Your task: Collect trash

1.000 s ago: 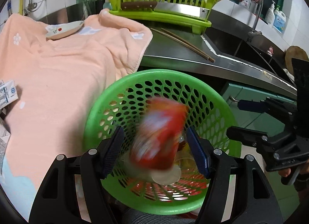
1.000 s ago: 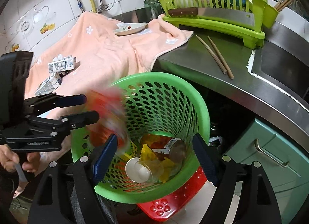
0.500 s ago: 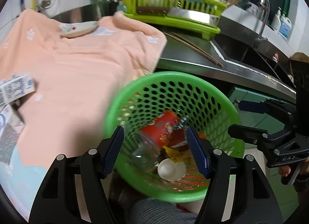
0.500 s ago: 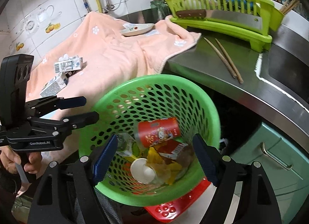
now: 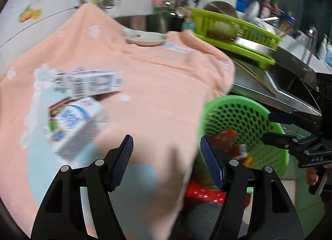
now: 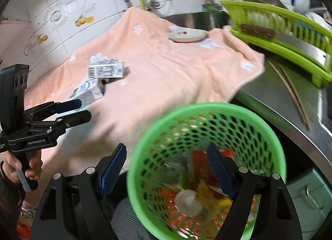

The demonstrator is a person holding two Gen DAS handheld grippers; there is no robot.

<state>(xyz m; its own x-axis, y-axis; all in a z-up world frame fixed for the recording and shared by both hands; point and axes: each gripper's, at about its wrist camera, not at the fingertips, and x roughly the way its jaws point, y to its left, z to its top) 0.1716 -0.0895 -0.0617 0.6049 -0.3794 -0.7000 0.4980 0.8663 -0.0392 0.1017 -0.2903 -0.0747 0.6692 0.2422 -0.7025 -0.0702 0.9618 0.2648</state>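
Left wrist view: the two milk cartons (image 5: 78, 103) are lying on the peach towel (image 5: 157, 86), toward its left edge, one flat with a barcode side up and the other tipped against it. Printing is too blurry to read. The left gripper (image 5: 167, 163) has its fingers spread with nothing between them, hanging over the towel's near edge, not touching the cartons.

Right wrist view shows the green mesh basket (image 6: 207, 111) just off the counter's front edge, packed with trash: a red cup (image 6: 199, 159), yellow wrappers and a white lid (image 6: 186, 199). The right gripper (image 6: 166, 169) is wide open over the basket's rim, empty too. The other gripper's body off to the left reads "GenRobot.AI", with a hand (image 6: 14, 167) on its handle.

Further back on the towel's far edge sits a small dish (image 6: 187, 34), then a lime dish rack (image 6: 286, 39) holding a cleaver, and a pair of chopsticks (image 6: 290, 92) on the steel counter.
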